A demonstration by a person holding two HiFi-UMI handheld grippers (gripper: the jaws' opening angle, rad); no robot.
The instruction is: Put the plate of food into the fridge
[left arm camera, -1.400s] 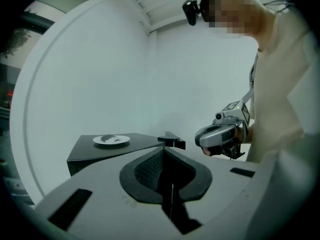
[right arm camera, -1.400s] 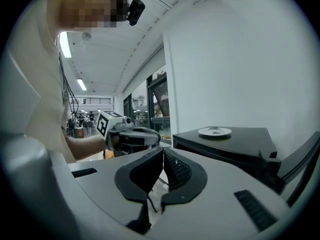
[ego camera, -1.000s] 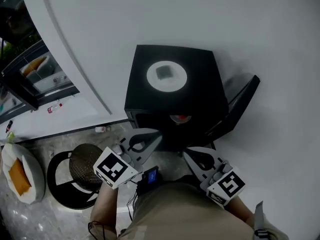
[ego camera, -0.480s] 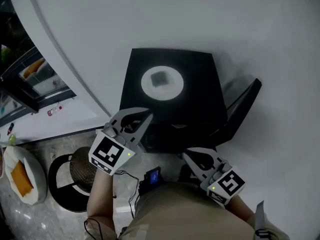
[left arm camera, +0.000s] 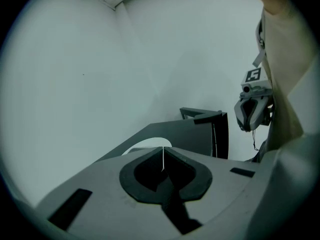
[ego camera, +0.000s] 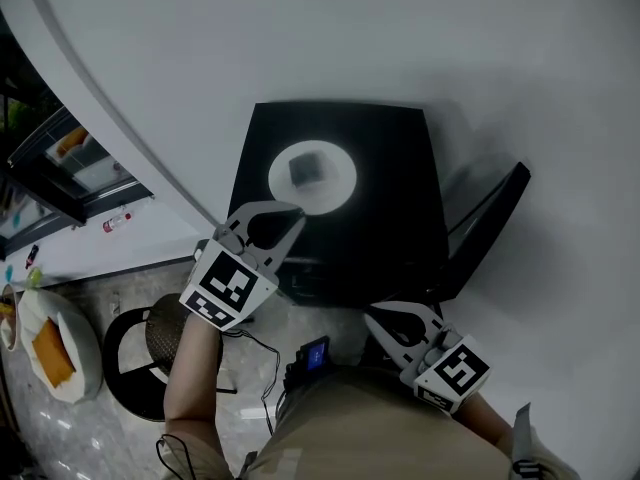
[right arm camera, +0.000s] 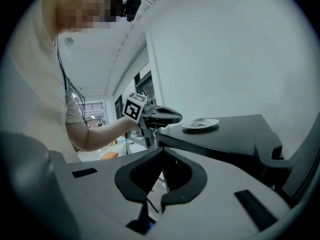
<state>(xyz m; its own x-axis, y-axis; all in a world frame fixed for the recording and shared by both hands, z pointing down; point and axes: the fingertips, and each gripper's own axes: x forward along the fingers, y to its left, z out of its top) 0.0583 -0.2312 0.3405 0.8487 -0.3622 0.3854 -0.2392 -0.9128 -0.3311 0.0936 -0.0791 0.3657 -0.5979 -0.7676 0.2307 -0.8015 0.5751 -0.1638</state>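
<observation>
We look along our right hand-held gripper [right arm camera: 163,150], its jaws together with nothing between them, beyond it our left hand-held gripper [right arm camera: 172,117] held out at the near edge of the black fridge [right arm camera: 235,131], a white plate [right arm camera: 200,125] of food standing on the fridge's top

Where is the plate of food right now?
In the head view the plate sits atop the black fridge, left of centre, just beyond the left tool.

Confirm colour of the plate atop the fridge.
White; the plate shows best in the head view.
</observation>
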